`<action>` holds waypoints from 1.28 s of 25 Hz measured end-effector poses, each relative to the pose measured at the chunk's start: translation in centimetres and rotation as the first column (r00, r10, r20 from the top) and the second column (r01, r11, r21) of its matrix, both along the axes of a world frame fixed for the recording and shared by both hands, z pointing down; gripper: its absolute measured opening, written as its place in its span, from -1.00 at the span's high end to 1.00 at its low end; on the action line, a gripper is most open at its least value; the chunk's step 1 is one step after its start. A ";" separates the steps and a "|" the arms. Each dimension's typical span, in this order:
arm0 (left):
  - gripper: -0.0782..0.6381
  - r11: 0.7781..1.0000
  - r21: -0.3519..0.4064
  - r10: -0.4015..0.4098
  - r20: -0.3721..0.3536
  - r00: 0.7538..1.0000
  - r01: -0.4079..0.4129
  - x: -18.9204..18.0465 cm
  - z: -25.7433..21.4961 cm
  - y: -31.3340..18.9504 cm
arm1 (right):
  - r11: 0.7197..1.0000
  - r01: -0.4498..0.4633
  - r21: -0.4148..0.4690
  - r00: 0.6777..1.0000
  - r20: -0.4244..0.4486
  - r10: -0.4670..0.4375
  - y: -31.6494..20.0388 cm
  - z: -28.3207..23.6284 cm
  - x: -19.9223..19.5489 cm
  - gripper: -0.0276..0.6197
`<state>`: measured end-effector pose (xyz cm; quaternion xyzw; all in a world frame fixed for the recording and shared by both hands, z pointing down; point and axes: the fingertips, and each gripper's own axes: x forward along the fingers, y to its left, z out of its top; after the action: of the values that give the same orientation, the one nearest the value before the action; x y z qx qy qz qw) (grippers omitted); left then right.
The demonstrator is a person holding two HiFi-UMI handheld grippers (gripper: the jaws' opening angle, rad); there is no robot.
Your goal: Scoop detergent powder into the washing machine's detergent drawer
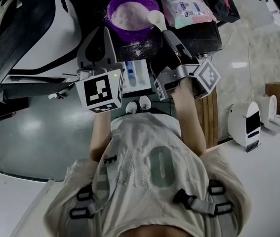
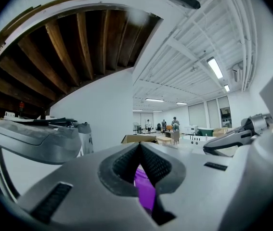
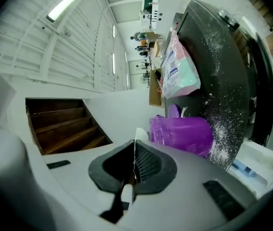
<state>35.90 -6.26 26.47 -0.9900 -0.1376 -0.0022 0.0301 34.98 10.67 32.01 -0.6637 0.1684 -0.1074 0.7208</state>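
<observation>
**A:** Any room round the edges?

**B:** Little. The round purple plastic bowl (image 1: 111, 15) sits near the front edge of the dark surface (image 1: 206, 33), with the open white detergent drawer (image 1: 136, 74) just below it.

**A:** Contents?

**B:** White powder (image 1: 130, 11) in the bowl. The left tongs (image 1: 105, 33) pinch its rim. The right tongs (image 1: 169, 34) are clamped on the white plastic scoop (image 1: 156, 18), which is at the bowl's right rim.

detergent bag (image 1: 185, 8) print blurred, nothing legible

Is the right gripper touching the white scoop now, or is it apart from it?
Touching. In the right gripper view, the right gripper has its jaws shut on the white scoop, whose thin handle passes between them.
</observation>
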 end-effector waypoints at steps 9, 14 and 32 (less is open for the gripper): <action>0.73 1.000 -0.011 0.009 -0.007 1.000 -0.009 -2.6 0.7 0.0 | 0.998 -0.041 0.046 0.999 -0.012 0.042 0.9 0.9 -3.7 0.88; 0.73 1.000 0.000 0.025 -0.009 1.000 -0.025 -4.4 1.3 0.4 | 0.998 -0.032 0.056 0.999 -0.011 0.032 0.7 1.6 -5.7 0.88; 0.73 0.999 0.023 0.023 0.013 1.000 -0.023 -7.9 1.9 -0.5 | 0.996 -0.045 0.075 0.999 0.023 0.044 -0.1 3.1 -10.1 0.88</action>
<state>27.98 -6.79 28.32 -0.9879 -0.1493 -0.0099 0.0407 24.88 10.56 35.12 -0.6385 0.1499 -0.0920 0.7492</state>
